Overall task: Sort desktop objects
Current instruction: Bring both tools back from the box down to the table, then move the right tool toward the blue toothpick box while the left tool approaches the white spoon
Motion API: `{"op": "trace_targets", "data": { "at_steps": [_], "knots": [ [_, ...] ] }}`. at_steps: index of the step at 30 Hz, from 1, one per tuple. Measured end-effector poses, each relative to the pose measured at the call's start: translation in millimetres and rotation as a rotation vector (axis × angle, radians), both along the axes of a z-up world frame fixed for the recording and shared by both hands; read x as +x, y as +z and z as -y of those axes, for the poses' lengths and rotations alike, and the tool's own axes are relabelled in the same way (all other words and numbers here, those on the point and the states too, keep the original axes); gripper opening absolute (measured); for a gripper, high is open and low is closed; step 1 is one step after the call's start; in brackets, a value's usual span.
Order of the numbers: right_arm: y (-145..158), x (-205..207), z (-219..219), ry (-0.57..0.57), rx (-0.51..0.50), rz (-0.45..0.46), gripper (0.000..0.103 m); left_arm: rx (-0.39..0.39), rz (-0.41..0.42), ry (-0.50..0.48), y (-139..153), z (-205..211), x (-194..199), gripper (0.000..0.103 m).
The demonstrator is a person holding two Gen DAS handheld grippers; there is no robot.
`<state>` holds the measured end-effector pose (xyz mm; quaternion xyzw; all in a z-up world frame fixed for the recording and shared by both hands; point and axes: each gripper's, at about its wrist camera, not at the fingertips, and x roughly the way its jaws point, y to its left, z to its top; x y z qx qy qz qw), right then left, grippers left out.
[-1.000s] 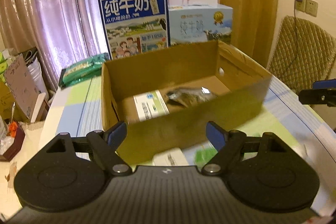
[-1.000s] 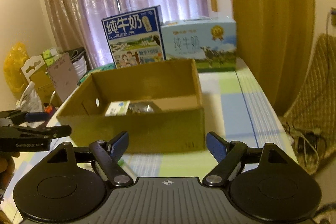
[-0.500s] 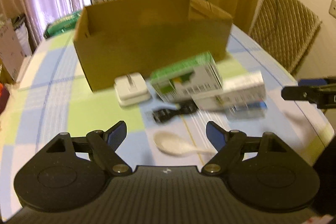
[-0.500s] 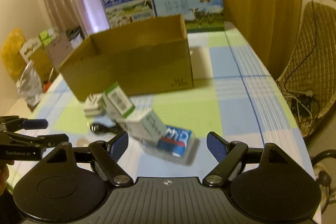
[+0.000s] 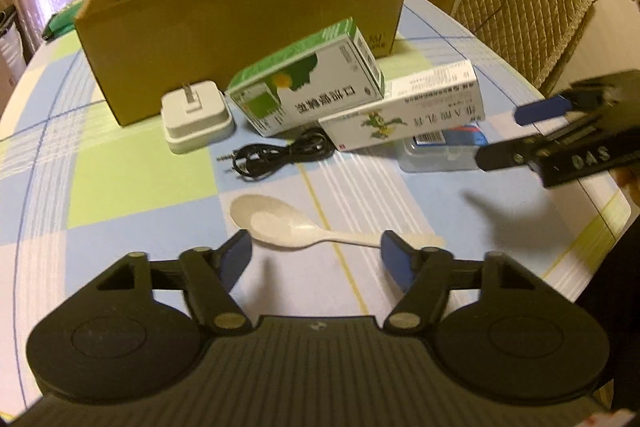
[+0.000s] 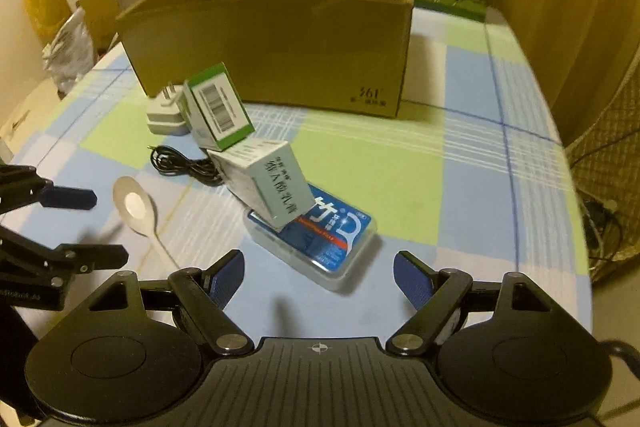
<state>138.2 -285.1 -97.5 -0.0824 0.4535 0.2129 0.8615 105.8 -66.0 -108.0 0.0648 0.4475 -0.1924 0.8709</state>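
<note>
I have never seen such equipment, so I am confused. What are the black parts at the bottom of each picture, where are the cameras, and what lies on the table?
There is no robot here. A person holds one hand-held gripper in each hand, and each carries a wide-angle camera looking forward along its two fingers. The black parts at the bottom are the left gripper in its own view and the right gripper in its own view. Both are open and hold nothing.

On the checked tablecloth stands an open cardboard box. In front of it lie a white charger plug, a green and white carton, a white carton leaning on a clear case with a blue label, a black cable and a white spoon. Nothing has been picked up.
</note>
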Motion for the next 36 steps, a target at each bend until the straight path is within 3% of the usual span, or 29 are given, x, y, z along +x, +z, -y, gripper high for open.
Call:
{"op": "trace_targets", "data": {
  "at_steps": [7, 17, 19, 21, 36],
  "knots": [
    [-23.1, 25.7, -6.6, 0.108, -0.102, 0.003, 0.080, -0.001, -0.012, -0.009, -6.4, 0.8, 5.2, 0.057],
    [-37.0, 40.7, -13.1, 0.158, -0.053, -0.055, 0.079, 0.006, -0.021, 0.010, -12.8, -6.4, 10.0, 0.057],
    [-36.0, 37.0, -14.4, 0.140, -0.048, -0.063, 0.070, 0.008, -0.020, 0.023, -13.0, -9.5, 12.1, 0.057],
    [-33.6, 32.8, -14.6, 0.112, -0.032, -0.077, 0.068, 0.013, -0.020, 0.039, -13.4, -12.9, 13.9, 0.057],
    [-35.1, -41.0, -55.9, 0.064, 0.017, -0.070, 0.067, 0.021, -0.004, 0.096, -12.0, -24.7, 16.3, 0.056]
  ]
}}
